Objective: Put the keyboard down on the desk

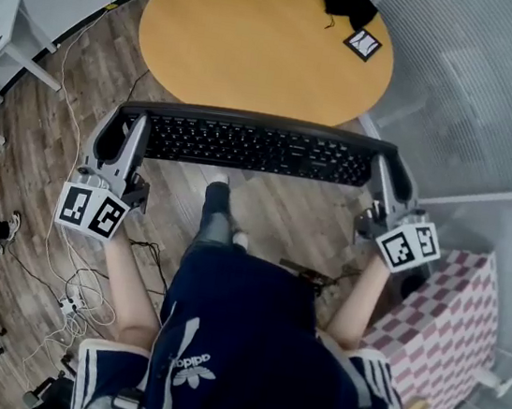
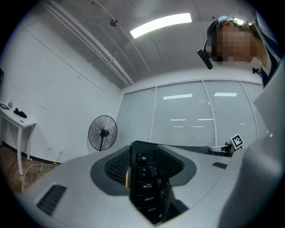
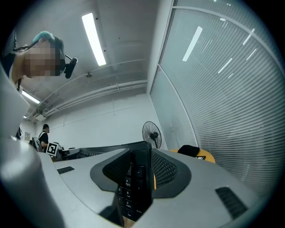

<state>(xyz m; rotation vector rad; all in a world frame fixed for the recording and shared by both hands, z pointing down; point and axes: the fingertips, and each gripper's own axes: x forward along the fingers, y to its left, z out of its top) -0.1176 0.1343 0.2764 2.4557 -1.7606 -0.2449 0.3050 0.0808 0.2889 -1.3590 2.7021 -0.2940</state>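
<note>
A long black keyboard [image 1: 259, 149] hangs level in the air, just short of the near edge of the round wooden desk [image 1: 260, 39]. My left gripper [image 1: 124, 135] is shut on its left end and my right gripper [image 1: 387, 178] is shut on its right end. In the left gripper view the keyboard's end [image 2: 147, 187], Esc key on top, sits clamped between the grey jaws of the left gripper [image 2: 144, 178]. In the right gripper view the other end of the keyboard [image 3: 133, 185] is pinched the same way in the right gripper [image 3: 136, 173].
On the desk's far right lie a black cloth object [image 1: 349, 2] and a small marker card [image 1: 362, 44]. A pink checked box [image 1: 442, 329] stands at my right, cables [image 1: 73, 296] run over the wooden floor at left. A standing fan [image 2: 102, 132] is by the wall.
</note>
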